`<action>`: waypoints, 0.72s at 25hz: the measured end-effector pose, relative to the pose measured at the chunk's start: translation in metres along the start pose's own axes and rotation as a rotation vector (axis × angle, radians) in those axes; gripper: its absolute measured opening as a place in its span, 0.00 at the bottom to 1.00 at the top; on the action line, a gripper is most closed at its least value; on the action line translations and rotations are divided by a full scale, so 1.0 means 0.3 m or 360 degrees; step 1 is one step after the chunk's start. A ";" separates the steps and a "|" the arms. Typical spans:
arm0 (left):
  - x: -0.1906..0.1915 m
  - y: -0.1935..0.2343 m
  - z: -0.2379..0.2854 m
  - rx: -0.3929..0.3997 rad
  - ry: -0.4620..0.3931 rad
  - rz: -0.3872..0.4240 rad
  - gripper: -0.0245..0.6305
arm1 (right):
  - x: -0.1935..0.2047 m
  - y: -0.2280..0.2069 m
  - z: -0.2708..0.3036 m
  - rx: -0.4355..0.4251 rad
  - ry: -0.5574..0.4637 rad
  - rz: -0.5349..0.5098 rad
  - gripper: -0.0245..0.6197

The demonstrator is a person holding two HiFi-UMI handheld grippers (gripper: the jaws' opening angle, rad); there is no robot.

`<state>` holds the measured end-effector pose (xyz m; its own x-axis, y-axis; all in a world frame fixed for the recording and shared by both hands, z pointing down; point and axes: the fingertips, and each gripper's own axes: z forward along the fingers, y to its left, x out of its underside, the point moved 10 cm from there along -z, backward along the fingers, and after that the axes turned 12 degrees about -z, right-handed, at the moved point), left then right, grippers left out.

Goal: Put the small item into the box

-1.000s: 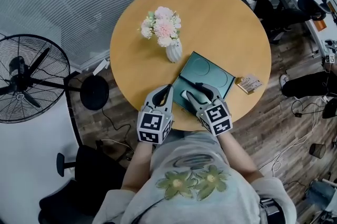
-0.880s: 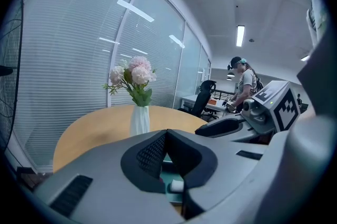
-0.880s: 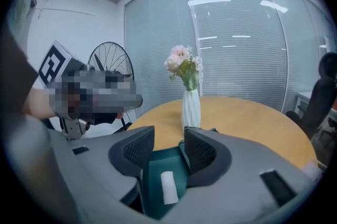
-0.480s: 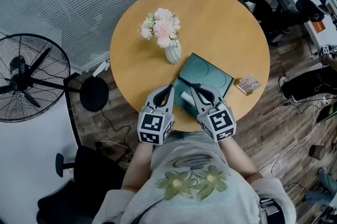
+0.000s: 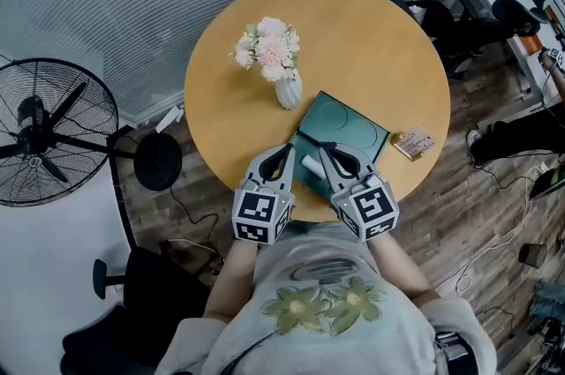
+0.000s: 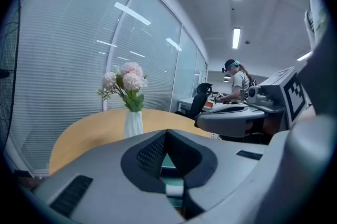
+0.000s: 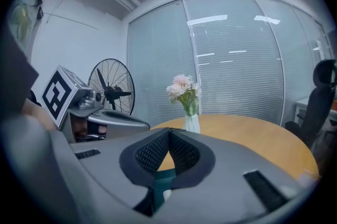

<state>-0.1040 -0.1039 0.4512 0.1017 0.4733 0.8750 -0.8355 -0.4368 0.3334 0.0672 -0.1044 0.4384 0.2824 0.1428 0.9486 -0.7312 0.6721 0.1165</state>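
Since the coming move turns on the small item, start with where things lie. The round wooden surface (image 5: pixel 353 38) carries a vase of flowers (image 5: pixel 284 78) towards its far left, and the teal box (image 5: pixel 349 119) sits at the near edge, right in front of you. Both of your grippers reach over the box's near end, side by side, with their marker cubes back over the surface's near edge.

Your left gripper (image 5: pixel 284 151) points at the box's near-left corner. Its jaws are pressed together at the tips, and nothing shows pinched between the pads. Your right gripper (image 5: pixel 325 148) slants in from the near right over the box's near half, and its jaws are also pressed together.

The small item (image 5: pixel 311 163), a short white tube, lies over the near part of the box between the two grippers. It is just left of your right gripper, so that one is nearer. Its long axis runs from far left to near right, roughly along that gripper's line.

From the head view I can't tell whether your right gripper's tips have caught the tube's far end or closed beside it. Check that before you lift.

A tan packet (image 5: pixel 416 141) lies on the surface right of the box, well apart from both grippers.
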 end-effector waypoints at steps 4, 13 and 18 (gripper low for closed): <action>-0.002 -0.002 -0.003 0.0004 -0.0004 0.0004 0.04 | -0.009 0.008 -0.003 -0.0013 -0.0011 -0.0026 0.04; -0.011 -0.008 -0.010 0.0013 -0.0016 0.0007 0.04 | -0.019 0.019 -0.005 -0.0022 -0.0008 -0.0055 0.04; -0.007 -0.004 -0.015 0.0012 -0.0017 0.0005 0.04 | -0.015 0.022 -0.001 -0.0026 0.0000 -0.0052 0.04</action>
<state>-0.1056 -0.1010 0.4475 0.1046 0.4640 0.8797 -0.8318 -0.4440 0.3331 0.0611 -0.1003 0.4348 0.3061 0.1208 0.9443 -0.7113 0.6883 0.1425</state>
